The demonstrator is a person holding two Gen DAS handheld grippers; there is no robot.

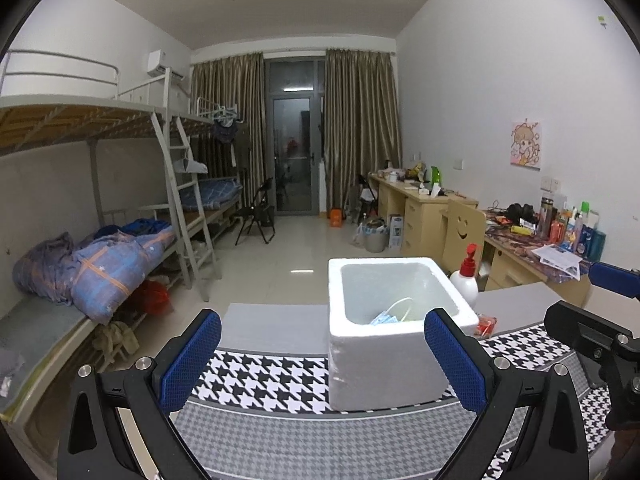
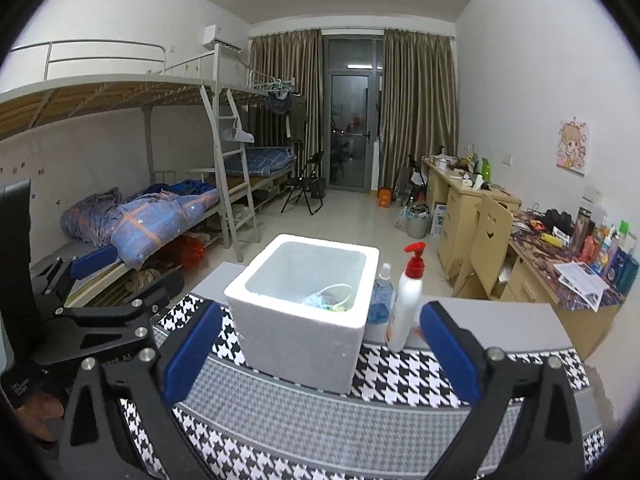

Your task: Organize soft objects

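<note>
Left wrist: houndstooth cloth [image 1: 280, 380] bears foam box [image 1: 384, 360]; bunk beds [image 1: 120, 128] behind; both grippers agape.

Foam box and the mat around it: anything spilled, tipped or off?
Nothing stands out. The foam box sits upright on the houndstooth mat, with a blue face mask inside. The pump bottle and the clear blue bottle beside it stand upright. No spill visible.
</note>
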